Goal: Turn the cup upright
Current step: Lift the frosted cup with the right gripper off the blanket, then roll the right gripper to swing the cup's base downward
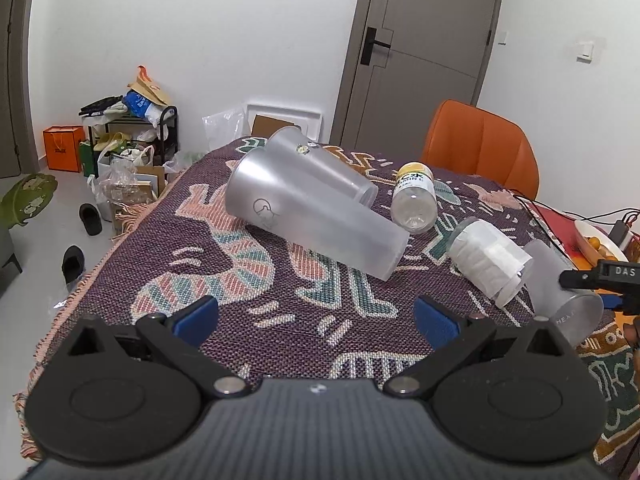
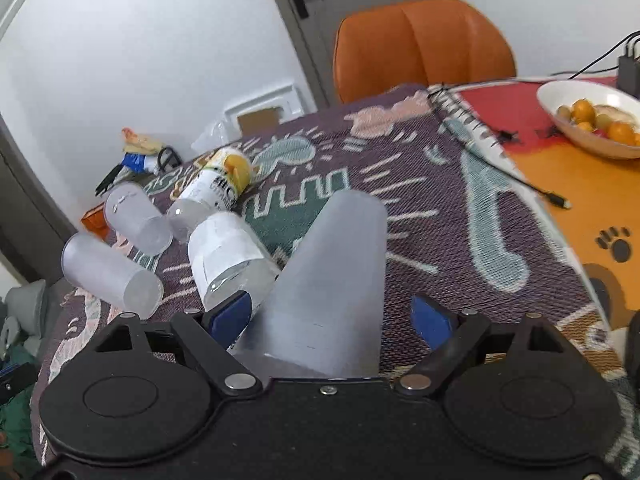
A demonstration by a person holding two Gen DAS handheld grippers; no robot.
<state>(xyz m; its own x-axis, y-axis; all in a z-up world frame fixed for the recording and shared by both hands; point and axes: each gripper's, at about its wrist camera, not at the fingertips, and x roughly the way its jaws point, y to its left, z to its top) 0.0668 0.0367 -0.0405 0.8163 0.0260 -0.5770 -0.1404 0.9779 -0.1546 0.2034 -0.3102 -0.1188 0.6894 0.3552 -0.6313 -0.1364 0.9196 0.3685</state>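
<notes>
A frosted plastic cup [image 2: 336, 280] lies on its side on the patterned cloth, its wide end toward my right gripper [image 2: 332, 320]. The jaws are open, one on each side of the cup, with a gap at the right finger. The same cup [image 1: 568, 292] shows at the right edge of the left wrist view, with the right gripper's black finger beside it. Two larger frosted cups [image 1: 316, 220] [image 1: 320, 168] lie on their sides farther back. My left gripper [image 1: 316, 320] is open and empty above the cloth.
A clear bottle with a white label [image 1: 488, 264] and a yellow-capped bottle [image 1: 414, 196] lie between the cups. An orange chair [image 1: 480, 144] stands behind the table. A bowl of fruit [image 2: 592, 120] and cables sit at the right. Clutter covers the floor at the left.
</notes>
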